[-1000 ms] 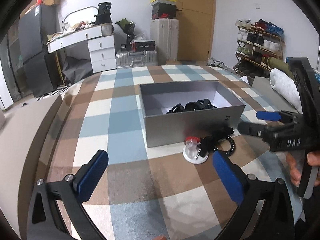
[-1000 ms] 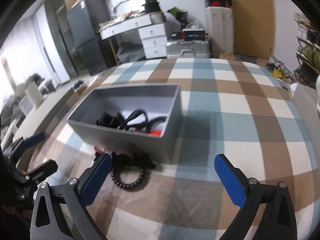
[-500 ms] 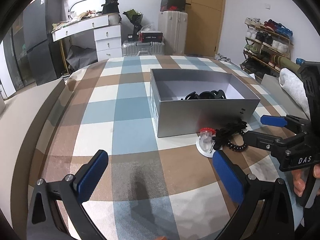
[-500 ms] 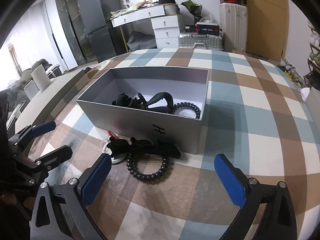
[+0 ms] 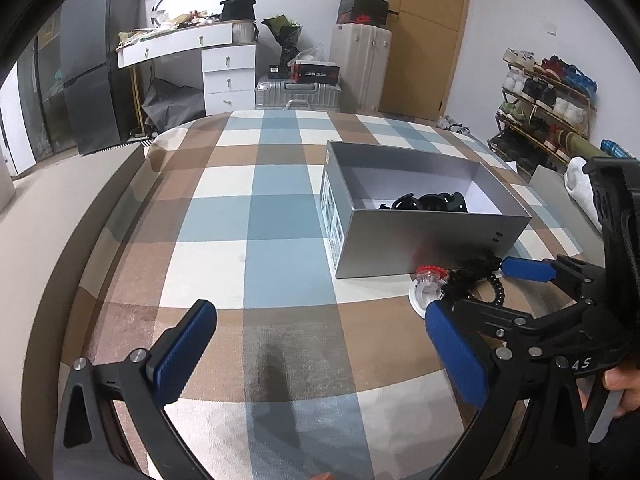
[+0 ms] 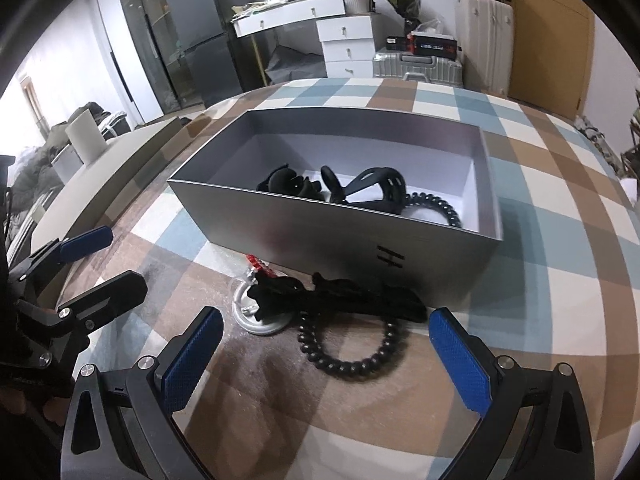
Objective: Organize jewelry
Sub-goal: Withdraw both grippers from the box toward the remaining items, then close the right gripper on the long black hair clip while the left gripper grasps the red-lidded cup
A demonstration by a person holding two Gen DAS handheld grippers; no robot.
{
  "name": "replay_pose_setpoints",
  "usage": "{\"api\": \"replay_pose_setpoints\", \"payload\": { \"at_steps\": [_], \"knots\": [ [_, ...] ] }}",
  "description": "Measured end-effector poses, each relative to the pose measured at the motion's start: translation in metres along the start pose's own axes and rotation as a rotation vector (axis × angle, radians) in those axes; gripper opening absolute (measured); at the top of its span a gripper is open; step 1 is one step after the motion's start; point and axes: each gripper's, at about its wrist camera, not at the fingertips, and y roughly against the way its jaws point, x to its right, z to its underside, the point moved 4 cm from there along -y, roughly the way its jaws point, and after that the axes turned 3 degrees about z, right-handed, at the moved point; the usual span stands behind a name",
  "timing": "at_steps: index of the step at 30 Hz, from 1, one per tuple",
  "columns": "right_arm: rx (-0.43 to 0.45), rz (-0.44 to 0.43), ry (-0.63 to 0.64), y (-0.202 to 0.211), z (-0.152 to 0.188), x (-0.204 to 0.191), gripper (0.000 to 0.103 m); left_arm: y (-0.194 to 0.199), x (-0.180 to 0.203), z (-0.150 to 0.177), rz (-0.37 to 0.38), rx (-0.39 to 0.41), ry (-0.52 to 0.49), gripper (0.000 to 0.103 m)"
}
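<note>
Two handheld grippers over a checked cloth, beside a grey box (image 6: 400,252)
Right gripper (image 6: 326,354) fingers spread wide around a black bead bracelet (image 6: 352,356); left gripper (image 5: 320,354) fingers also apart, holding nothing

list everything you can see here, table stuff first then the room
box: 1, grey, open, on the checked tablecloth
hair clips: a few, black, inside the box
coil band: 1, black, inside the box, beside the clips
bead bracelet: 1, black, on the cloth in front of the box
black clip pile: count unclear, against the box front, overlapping the bracelet
small stand: 1, clear with a red top, left of the bracelet
desk: 1, white, back wall
suitcases: 2, silver and cream, by the door
shoe rack: 1, right wall
left gripper: 1, blue pads, open
right gripper: 1, blue pads, open, above the bracelet
</note>
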Motion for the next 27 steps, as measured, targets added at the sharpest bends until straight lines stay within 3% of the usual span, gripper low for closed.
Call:
{"api": "replay_pose_setpoints", "payload": {
  "at_steps": [15, 20, 27],
  "knots": [
    [-0.016, 0.075, -0.020, -0.011, -0.001, -0.002, 0.102, 0.000, 0.000, 0.000, 0.000, -0.007, 0.004, 0.101],
    [-0.010, 0.122, 0.006, -0.012, -0.001, -0.006, 0.095, 0.000, 0.000, -0.001, 0.000, -0.005, -0.001, 0.101],
    [0.046, 0.093, 0.025, 0.010, 0.001, -0.007, 0.094, 0.001, 0.001, -0.001, 0.003, -0.004, 0.001, 0.101]
  ]
}}
